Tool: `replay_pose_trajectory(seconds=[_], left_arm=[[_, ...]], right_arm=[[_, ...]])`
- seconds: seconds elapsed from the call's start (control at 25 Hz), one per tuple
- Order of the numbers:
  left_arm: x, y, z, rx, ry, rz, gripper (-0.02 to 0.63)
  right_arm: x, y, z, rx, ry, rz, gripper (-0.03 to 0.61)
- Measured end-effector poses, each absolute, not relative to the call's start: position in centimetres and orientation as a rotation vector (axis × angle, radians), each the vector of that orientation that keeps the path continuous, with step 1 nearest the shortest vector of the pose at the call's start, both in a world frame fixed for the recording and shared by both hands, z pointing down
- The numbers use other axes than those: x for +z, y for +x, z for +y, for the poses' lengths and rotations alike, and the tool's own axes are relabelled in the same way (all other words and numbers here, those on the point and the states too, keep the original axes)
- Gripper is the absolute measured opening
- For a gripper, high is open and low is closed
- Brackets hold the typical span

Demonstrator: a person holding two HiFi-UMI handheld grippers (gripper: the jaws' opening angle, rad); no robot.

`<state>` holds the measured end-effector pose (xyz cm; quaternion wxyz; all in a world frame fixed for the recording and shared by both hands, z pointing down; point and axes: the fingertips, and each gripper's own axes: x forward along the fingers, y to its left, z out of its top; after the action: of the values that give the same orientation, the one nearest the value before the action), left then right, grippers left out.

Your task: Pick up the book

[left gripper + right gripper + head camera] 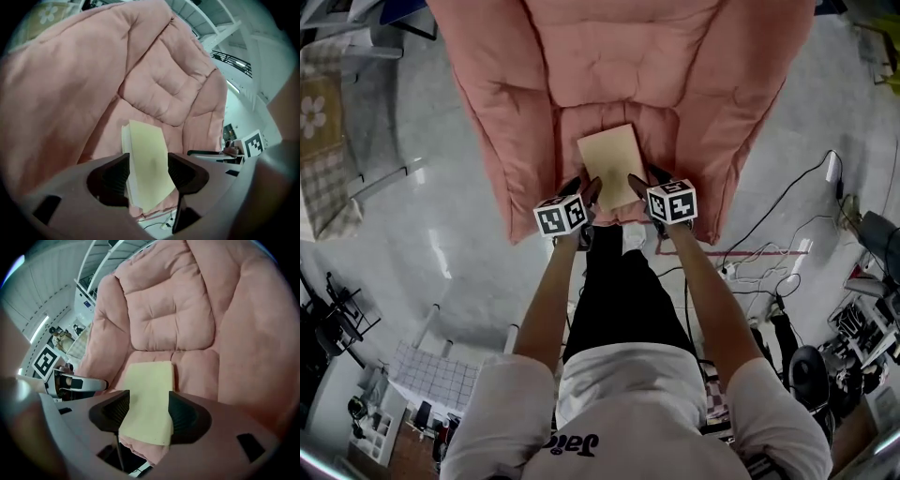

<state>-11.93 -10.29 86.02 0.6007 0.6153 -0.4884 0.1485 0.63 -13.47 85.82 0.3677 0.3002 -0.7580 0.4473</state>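
Note:
A thin pale-yellow book [612, 167] lies flat on the seat of a pink padded armchair [516, 112], its near end over the seat's front edge. My left gripper [586, 202] is at the book's near left corner and my right gripper [642, 192] at its near right corner. In the left gripper view the book [143, 140] shows between the spread jaws of my left gripper [147, 160], the pads apart from it. In the right gripper view the book [150, 378] lies likewise between the spread jaws of my right gripper [149, 403]. Both grippers are open and hold nothing.
The armchair's padded arms [759, 112] rise on both sides of the seat. Cables and a power strip [731, 272] lie on the grey floor to the right. A patterned cloth [323, 141] is at far left. The person's legs [619, 291] stand just before the chair.

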Motion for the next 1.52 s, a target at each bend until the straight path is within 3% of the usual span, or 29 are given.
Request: replay_pose_trajectory(seconds=[0.24,0.84,1.24,1.52], left_arm=[[91.9,-12.0,-11.1,0.248,1.315,-1.081,0.288],[96.3,-11.2,-11.9,0.108,1.212,-0.98,0.304],[91.1,-11.0,-11.9,0.215,1.366,-1.028,0.295],[81.7,-10.8,-10.6,0.204,1.464,-1.082,0.293]], right_arm=[[92.1,0.8,-13.5,1.216,0.706,-1.871,0.273],[95.3,-0.5,-12.6,1.401,0.593,-1.823,0.291],[90.9,-0.1,-10.7,1.528,0.686,-1.815,0.291],[82.1,0.4,-8.9,1.493,0.761,-1.891,0.291]])
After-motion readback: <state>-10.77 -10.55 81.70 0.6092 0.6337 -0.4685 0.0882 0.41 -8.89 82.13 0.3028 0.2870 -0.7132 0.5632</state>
